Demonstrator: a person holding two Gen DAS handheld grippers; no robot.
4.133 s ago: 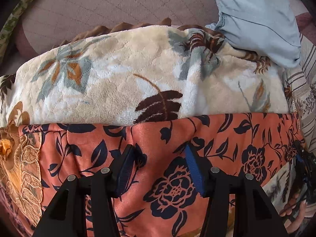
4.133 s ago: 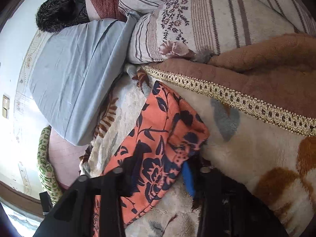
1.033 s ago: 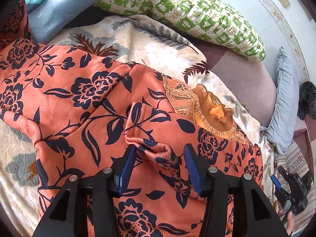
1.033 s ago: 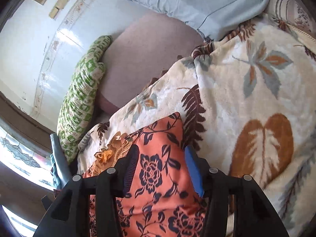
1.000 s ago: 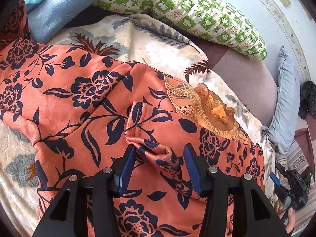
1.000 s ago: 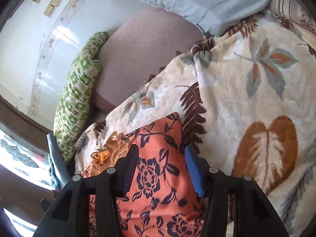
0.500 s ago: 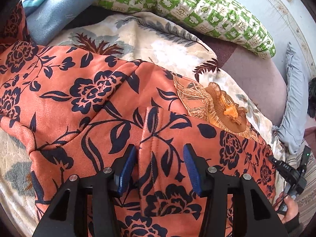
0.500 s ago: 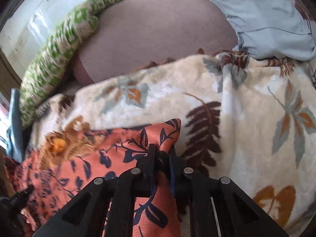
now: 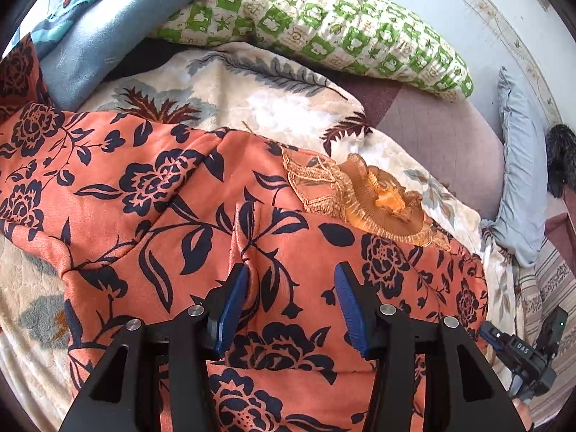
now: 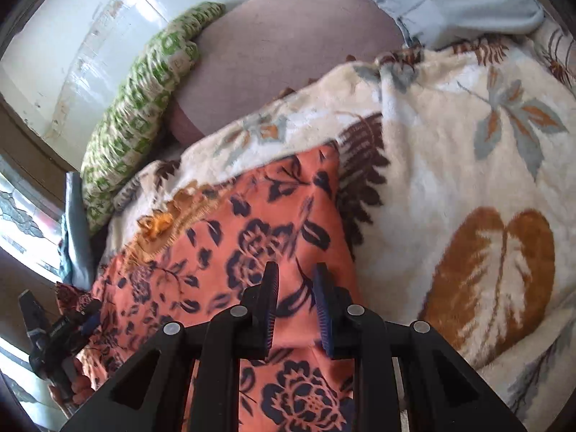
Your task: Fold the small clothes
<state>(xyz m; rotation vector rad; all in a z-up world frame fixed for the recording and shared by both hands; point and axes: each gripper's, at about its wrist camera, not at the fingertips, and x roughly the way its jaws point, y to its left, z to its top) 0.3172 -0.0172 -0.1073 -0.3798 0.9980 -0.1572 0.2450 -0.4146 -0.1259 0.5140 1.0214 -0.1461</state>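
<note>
Orange satin garment with navy flowers [image 9: 201, 216] lies on the cream leaf-print plush blanket [image 10: 450, 165] — under both claws. Left claw [image 9: 288, 302] spread, empty; right claw [image 10: 295, 306] opening, nothing pinched — likely releasing a finished fold.

I am working in a home bedroom, over a bed. Under my hand-held gripper [image 9: 291, 306] lies a plush cream blanket [image 9: 252, 93] printed with leaves, and an orange flowered garment [image 9: 172, 208] is spread on it. Ahead of the hand-held gripper lies a green checked pillow [image 9: 324, 18], to its right a pale blue pillow [image 9: 522, 180], with a mauve quilted mattress [image 10: 288, 43] between them. A painted wall [image 10: 72, 36] rises behind the bed.
</note>
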